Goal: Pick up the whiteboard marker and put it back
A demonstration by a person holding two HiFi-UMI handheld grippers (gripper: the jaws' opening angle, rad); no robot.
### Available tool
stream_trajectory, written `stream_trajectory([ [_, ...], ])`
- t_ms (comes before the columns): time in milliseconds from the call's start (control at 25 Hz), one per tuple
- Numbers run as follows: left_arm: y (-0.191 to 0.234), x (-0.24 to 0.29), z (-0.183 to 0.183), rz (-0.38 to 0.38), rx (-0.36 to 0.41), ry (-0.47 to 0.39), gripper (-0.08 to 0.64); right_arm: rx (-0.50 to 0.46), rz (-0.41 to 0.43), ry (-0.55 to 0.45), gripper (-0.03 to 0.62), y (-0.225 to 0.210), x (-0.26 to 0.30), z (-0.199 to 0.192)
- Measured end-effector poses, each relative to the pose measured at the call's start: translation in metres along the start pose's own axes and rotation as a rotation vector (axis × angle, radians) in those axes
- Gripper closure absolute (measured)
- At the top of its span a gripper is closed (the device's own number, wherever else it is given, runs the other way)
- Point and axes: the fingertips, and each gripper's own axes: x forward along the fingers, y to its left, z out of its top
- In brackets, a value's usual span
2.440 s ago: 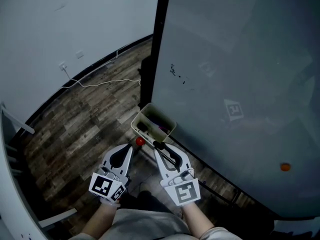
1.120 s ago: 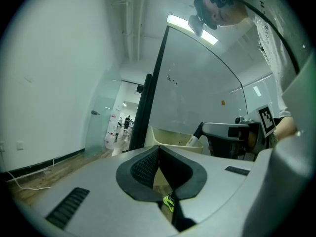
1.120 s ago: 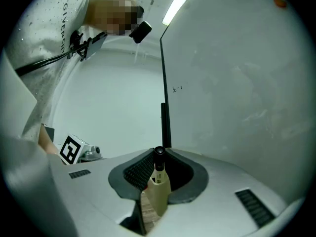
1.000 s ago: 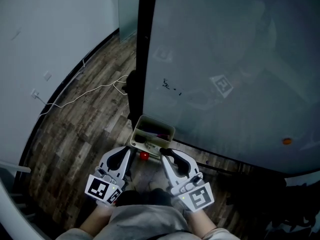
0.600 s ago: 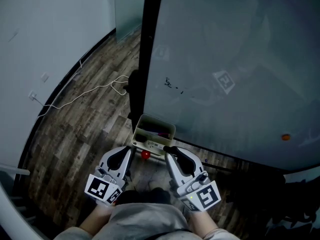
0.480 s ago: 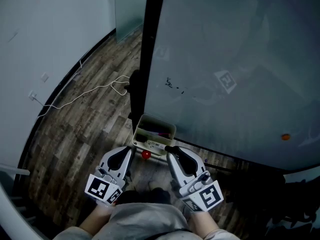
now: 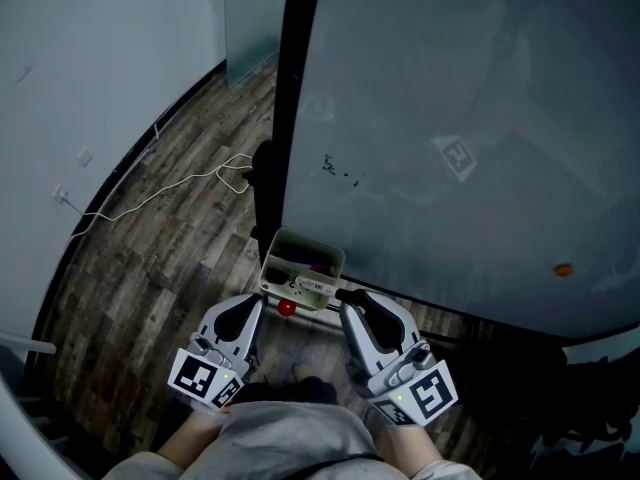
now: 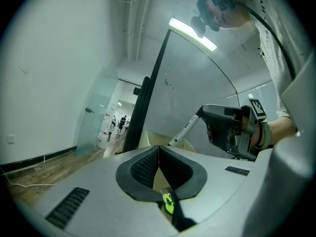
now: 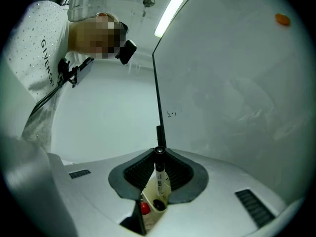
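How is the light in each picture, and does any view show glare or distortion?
Head view: dim and bluish, with faint reflections on the whiteboard. Left gripper view: strong wide-angle bending, dark corners, and the ceiling light is overexposed. Right gripper view: the same bending and dark corners; the whiteboard marker looks sharp.

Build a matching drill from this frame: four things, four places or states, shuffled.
Things:
1. left gripper
2. right gripper
3. orange dot
4. cable

Places or states:
A. on the floor
B. clamped on the marker
C. on the whiteboard
D. shut, nothing held

Pairs: 1-D, 2-B, 3-C, 4-A
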Motion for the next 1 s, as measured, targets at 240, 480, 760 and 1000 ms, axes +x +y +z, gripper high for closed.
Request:
stream_trajectory([
  [240,-0.002,-0.003,-0.004,0.01,-0.014,0.012,0.545,-0.004,0.021,-0.001,0.515,0.0,-0.004,0.011],
  [480,-0.004,-0.005,-0.001,0.021,-0.009,-0.001,0.545,-0.012,0.037,0.0,0.515,0.002,-0.01,0.018],
  [760,-0.008,-0.001,-0.001,0.024,-0.006,-0.007,0.545,-0.013,0.06,-0.008,0.515,0.002,-0.011,0.026],
  [1000,-0.01,-0.003,-0.001,0.03,-0.003,-0.009,0.545,-0.018,0.075,-0.027,0.515,0.005,-0.013,0.035],
])
